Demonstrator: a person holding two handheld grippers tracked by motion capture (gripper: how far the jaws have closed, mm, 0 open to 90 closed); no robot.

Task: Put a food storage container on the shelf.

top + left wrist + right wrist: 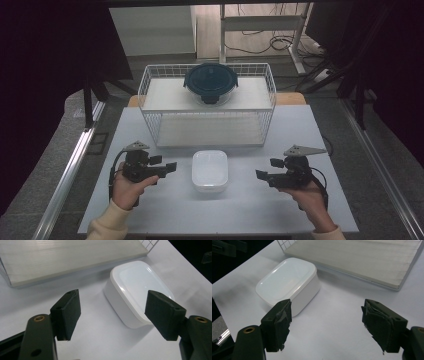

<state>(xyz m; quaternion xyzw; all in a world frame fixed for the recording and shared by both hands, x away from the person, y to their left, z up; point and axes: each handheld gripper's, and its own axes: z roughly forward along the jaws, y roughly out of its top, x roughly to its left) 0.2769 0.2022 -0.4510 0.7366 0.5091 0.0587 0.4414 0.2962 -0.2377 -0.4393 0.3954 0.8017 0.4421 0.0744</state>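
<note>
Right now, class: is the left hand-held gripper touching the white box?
Apart. In the high view, bare table separates the left hand-held gripper from the white box; the left gripper view shows its jaws open with nothing between them.

Between my tongs sits a glossy white plastic box (210, 170); my right tongs' (327, 325) pads look frayed, the surface (150, 210) matt and smooth.
</note>
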